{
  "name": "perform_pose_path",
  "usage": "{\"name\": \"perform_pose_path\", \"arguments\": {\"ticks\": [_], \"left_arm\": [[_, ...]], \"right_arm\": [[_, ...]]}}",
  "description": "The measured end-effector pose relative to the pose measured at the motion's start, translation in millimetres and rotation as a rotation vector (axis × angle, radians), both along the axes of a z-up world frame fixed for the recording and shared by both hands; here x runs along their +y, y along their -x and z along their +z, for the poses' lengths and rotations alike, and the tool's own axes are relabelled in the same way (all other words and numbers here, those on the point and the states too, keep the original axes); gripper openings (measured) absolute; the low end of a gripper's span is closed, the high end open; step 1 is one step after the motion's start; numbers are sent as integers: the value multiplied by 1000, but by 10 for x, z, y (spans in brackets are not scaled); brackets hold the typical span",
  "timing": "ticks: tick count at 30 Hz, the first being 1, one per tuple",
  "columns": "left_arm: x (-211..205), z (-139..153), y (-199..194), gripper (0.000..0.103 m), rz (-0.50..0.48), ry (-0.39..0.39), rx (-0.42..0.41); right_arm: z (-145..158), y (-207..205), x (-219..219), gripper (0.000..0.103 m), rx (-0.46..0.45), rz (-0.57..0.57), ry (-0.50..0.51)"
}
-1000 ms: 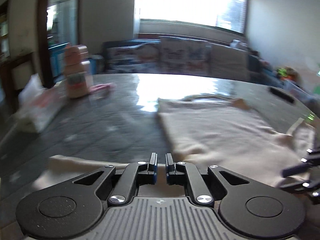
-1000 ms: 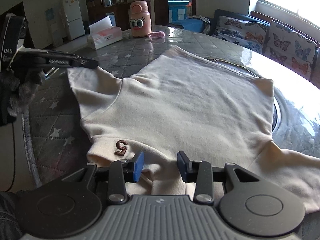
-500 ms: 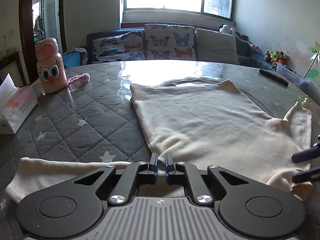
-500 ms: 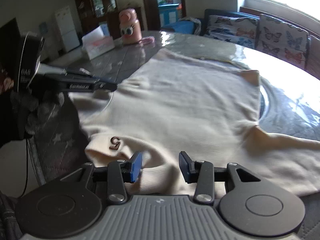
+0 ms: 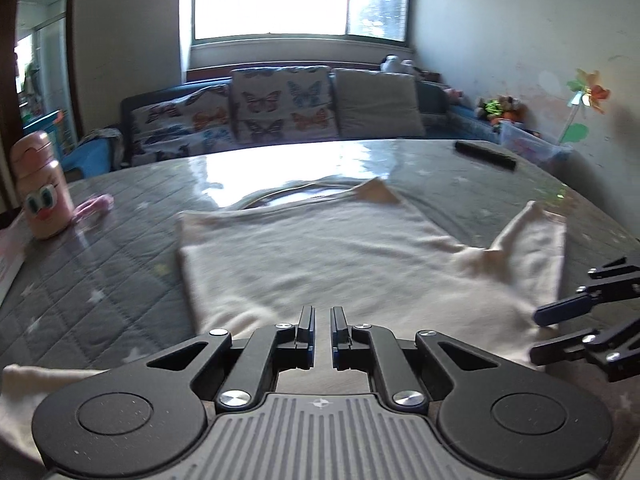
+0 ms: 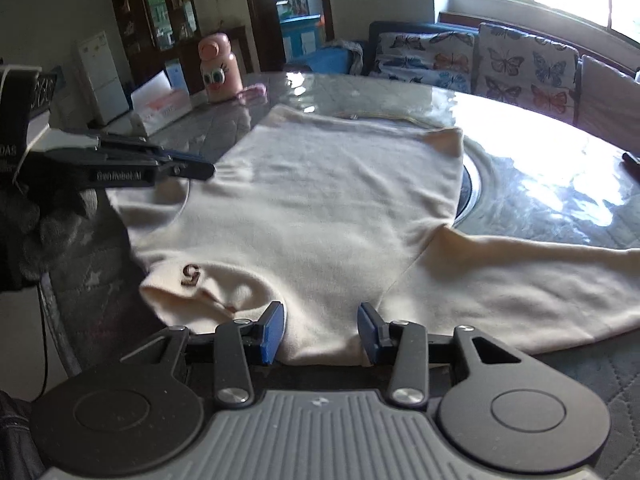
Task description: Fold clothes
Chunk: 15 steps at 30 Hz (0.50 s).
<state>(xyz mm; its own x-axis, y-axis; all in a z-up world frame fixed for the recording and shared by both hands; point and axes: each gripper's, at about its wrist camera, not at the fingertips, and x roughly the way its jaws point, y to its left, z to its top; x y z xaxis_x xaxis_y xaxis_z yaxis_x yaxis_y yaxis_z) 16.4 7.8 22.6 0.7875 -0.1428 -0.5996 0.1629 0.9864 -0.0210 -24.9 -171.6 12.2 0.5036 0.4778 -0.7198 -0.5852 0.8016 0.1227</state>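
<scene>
A cream long-sleeved shirt [image 5: 320,256] lies spread on a grey quilted round table [image 5: 100,264], collar toward me; it also shows in the right wrist view [image 6: 328,200] with a brown "5" mark [image 6: 191,274]. My left gripper [image 5: 322,322] has its jaws nearly closed over the shirt's near edge, with a thin gap; whether cloth is pinched is hidden. It shows side-on in the right wrist view [image 6: 200,168]. My right gripper [image 6: 320,328] is open, its jaws straddling the collar edge; it also appears in the left wrist view [image 5: 536,334].
A pink cartoon bottle [image 5: 40,196] and a pink cloth [image 5: 94,204] stand at the table's left, with a tissue box [image 6: 160,106] nearby. A black remote [image 5: 486,154] lies far right. A sofa with butterfly cushions [image 5: 280,104] is behind the table.
The left gripper has swung right along the shirt's near edge, so the shirt body now lies ahead. The right gripper stays open at the collar.
</scene>
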Motion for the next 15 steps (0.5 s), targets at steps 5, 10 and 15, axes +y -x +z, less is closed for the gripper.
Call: {"name": "perform_pose_path", "arguments": {"ticks": [5,10,15], "left_arm": [[-236,1,-44,9,-56,-6,4],[-485,-52,-109,9,-110,-11,23],[-750,-108,-142,9,-175,-8,40]], "right_arm": [[-70,21,-90,41,29,-18,-3],[70,35,-331,41,-2,-75,-50],[98,-105,-743,41,-39,-236,-35]]}}
